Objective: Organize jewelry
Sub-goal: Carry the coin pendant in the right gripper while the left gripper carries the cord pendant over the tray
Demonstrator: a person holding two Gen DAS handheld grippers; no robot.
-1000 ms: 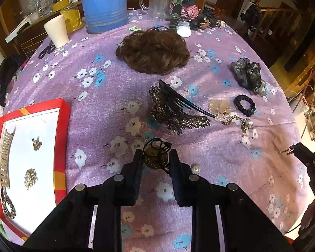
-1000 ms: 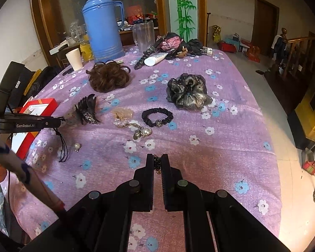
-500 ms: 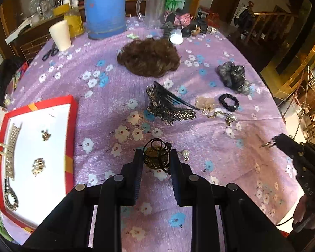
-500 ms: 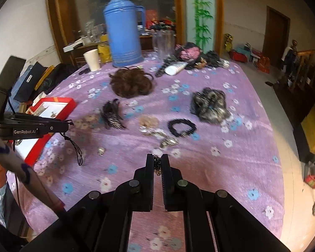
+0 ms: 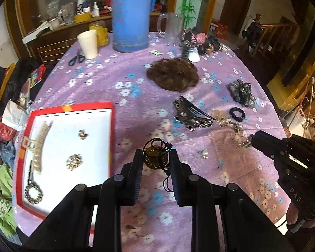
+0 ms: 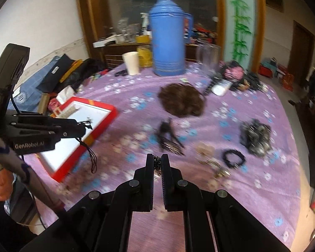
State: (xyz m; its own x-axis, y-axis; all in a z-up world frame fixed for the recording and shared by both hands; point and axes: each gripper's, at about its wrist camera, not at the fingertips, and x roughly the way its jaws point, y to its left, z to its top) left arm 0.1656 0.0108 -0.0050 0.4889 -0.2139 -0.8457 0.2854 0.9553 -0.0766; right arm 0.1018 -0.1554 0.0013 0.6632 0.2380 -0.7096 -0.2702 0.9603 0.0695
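Left wrist view: the left hand-held gripper [image 5: 155, 161] pinches a small dark openwork ball pendant [image 5: 155, 159] between its two pads, the pendant's black cord [image 5: 167, 180] trailing down beside the right pad. The pendant hangs above the purple flowered worktop [image 5: 136, 96], just right of the red-rimmed tray [image 5: 113, 126]. On the tray's white floor lie a pale hair claw [image 5: 38, 145], a small brooch [image 5: 82, 134], a round filigree piece [image 5: 74, 162] and a ringed ornament [image 5: 32, 190], each apart from the others. Farther across the worktop lie a brown hairpiece [image 5: 174, 77], a dark beaded comb [image 5: 191, 115], a black bracelet [image 5: 237, 114], a grey scrunchie [image 5: 241, 92] and a loose pearl bead [image 5: 204, 153]. A blue thermos [image 5: 130, 14], a white cup [image 5: 88, 44] and a glass mug [image 5: 174, 29] stand at the far edge.

Right wrist view (blurred): the right hand-held gripper [image 6: 157, 163] has its pads pressed nearly together on a thin dark chain piece [image 6: 157, 163], probably a necklace or earring, though the blur hides its form. It is held above the worktop, nearer than the comb and well right of the tray. The left hand-held gripper appears at left with its cord dangling over the tray's near corner.
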